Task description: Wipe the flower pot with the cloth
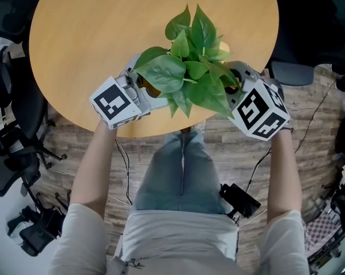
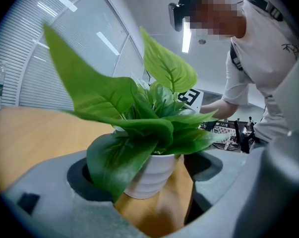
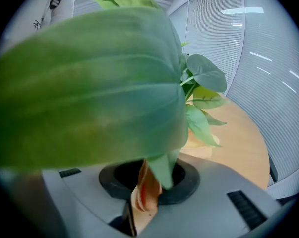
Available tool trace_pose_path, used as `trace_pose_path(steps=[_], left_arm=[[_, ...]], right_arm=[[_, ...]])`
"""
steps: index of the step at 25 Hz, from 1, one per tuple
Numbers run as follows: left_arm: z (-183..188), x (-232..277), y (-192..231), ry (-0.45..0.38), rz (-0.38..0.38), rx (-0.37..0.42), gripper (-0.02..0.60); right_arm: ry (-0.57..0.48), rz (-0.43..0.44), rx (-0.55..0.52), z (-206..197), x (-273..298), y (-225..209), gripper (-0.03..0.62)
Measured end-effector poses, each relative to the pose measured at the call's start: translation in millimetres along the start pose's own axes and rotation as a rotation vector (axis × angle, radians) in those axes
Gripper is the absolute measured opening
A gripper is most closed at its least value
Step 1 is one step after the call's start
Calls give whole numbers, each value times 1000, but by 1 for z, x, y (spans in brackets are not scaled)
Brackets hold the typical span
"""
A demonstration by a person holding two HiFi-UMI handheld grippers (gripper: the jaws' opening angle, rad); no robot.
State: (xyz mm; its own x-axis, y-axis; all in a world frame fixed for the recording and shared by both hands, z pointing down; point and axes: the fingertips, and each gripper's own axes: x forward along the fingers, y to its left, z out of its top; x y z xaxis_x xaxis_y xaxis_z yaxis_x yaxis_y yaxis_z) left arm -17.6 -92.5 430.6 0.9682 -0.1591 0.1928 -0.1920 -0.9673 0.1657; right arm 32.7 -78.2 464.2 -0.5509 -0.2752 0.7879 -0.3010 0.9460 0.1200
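The left gripper (image 1: pixel 141 87) has its jaws spread wide, and the white ribbed flower pot (image 2: pixel 151 175) stands just ahead in the gap between them on the wooden table (image 1: pixel 103 27). The right gripper (image 1: pixel 235 82) pinches a peach cloth (image 3: pixel 143 190), with a broad leaf (image 3: pixel 89 88) close in front of it.

bright, even ceiling light; fisheye edges darken, and a near leaf (image 3: pixel 89 88) blurs.

No words, brands or numbers are legible anywhere. The left cube (image 1: pixel 115 102) and the right cube (image 1: pixel 259 114) bear only black-and-white square markers.
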Motion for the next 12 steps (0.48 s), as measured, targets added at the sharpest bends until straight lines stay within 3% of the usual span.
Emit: trace_pose_path(steps=[12], left_arm=[[-4, 1, -1, 13, 123, -20, 456]], right_arm=[[-2, 3, 7, -2, 0, 9, 61]])
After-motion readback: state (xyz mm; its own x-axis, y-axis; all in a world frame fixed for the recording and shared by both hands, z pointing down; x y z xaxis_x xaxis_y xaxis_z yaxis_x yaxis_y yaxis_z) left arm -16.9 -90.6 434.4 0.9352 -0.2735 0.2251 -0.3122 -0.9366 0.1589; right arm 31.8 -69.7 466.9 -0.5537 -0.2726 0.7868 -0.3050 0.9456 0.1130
